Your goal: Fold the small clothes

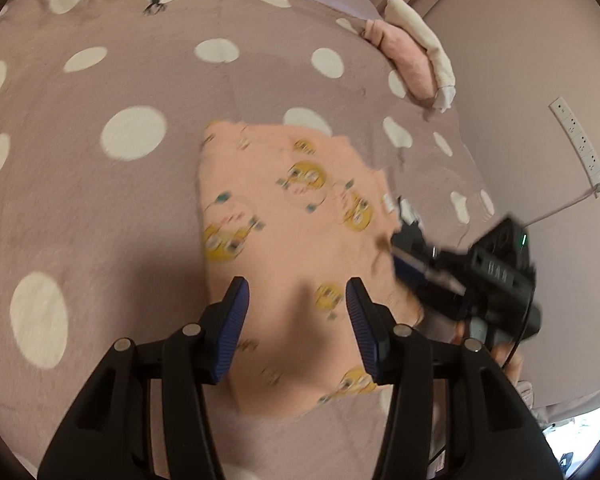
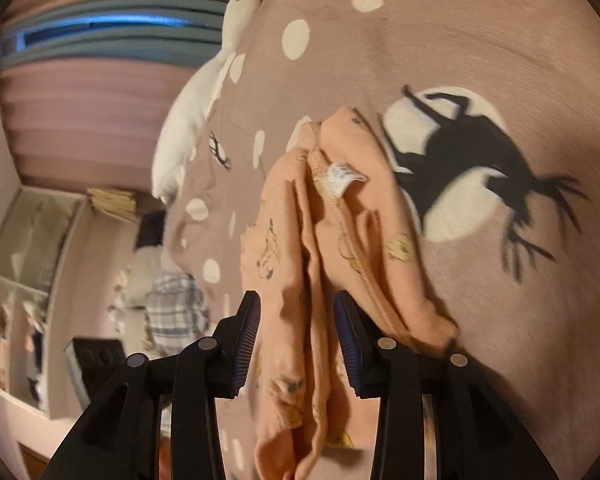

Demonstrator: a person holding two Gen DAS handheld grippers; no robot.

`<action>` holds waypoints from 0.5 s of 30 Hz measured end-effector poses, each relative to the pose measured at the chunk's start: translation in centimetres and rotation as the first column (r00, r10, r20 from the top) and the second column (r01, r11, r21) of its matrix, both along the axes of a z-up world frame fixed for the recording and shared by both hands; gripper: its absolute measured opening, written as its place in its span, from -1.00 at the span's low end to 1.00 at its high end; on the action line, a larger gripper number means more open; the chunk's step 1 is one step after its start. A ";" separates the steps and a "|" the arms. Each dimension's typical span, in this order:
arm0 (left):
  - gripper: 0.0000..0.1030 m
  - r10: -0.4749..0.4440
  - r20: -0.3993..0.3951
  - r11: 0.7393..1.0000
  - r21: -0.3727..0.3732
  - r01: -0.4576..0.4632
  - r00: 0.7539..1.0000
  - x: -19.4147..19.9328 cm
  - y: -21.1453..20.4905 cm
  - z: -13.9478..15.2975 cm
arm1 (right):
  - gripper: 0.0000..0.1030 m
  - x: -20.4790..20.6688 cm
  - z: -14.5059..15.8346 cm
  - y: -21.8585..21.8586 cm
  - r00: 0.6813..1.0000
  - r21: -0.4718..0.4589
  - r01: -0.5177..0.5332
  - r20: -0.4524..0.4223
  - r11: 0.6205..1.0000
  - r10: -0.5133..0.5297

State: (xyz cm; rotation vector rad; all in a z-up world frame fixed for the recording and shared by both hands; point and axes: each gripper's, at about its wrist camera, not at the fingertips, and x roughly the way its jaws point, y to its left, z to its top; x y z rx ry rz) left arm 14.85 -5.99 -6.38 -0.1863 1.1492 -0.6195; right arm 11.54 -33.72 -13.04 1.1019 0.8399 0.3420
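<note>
Fingers, left [image 1: 296, 312]: spread above the peach garment [image 1: 292, 216], touching nothing.
Fingers, right [image 2: 296, 328]: parted around a bunched fold, apparently not pinching.
Garment: on the bedspread [image 1: 100, 208], toward its right edge.
Advice: align edges, flatten before letting go.

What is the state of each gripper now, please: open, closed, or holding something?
Left gripper: open, above the peach printed cotton garment, holding nothing.
Right gripper: open; the garment's bunched edge hangs between its jaws, which do not press it.
</note>
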 end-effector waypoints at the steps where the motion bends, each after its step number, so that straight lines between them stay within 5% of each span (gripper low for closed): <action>1: -0.03 0.004 -0.004 1.000 0.002 -0.004 1.000 -0.4 0.4 -0.3 | -0.26 0.4 0.3 0.3 1.000 -0.023 -0.009 -0.005 1.000 0.009; 7: -0.03 0.028 -0.039 1.000 0.010 -0.027 0.999 -1.3 2.3 -1.9 | -0.28 2.8 2.5 2.3 0.998 -0.228 -0.068 -0.019 0.971 0.065; 11: -0.03 0.027 -0.050 1.000 0.007 -0.027 0.998 -1.3 2.4 -2.4 | -0.78 4.1 3.1 3.2 0.994 -0.337 -0.108 -0.030 0.935 0.104; 15: -0.03 0.011 -0.052 1.000 -0.004 -0.011 0.999 -1.2 1.8 -2.6 | -0.84 4.2 4.2 2.7 0.993 -0.407 -0.114 -0.009 0.906 0.121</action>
